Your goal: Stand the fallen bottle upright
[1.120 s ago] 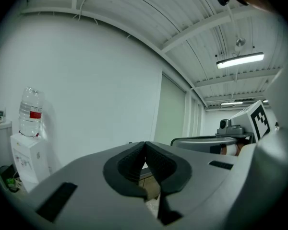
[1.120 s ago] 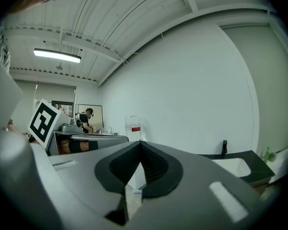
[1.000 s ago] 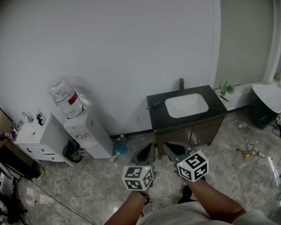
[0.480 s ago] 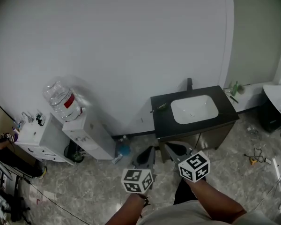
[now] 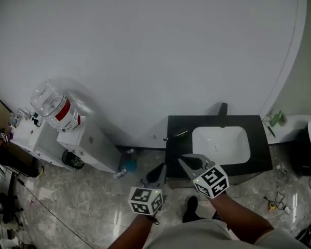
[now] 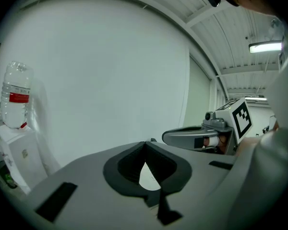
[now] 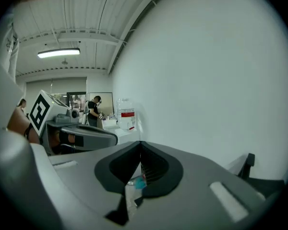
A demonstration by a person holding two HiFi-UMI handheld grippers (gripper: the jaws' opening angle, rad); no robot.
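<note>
Head view has the left gripper and the right gripper side by side above a marbled floor, both pointing toward a plain white wall. Each gripper's jaws are closed, tips together, with nothing held between them. The right gripper's tips sit over the front left corner of a black surface that carries a white sink. Off to the left stands a white water dispenser topped by a large clear jug. Between the dispenser and the black surface's left edge runs a stretch of open floor along the foot of the wall. The bottle lies there, close to the wall and just beside the dispenser, well apart from both grippers, with bare floor in front of it. It looks small, clear at one end and blue at the other; cap and label are too small to make out
</note>
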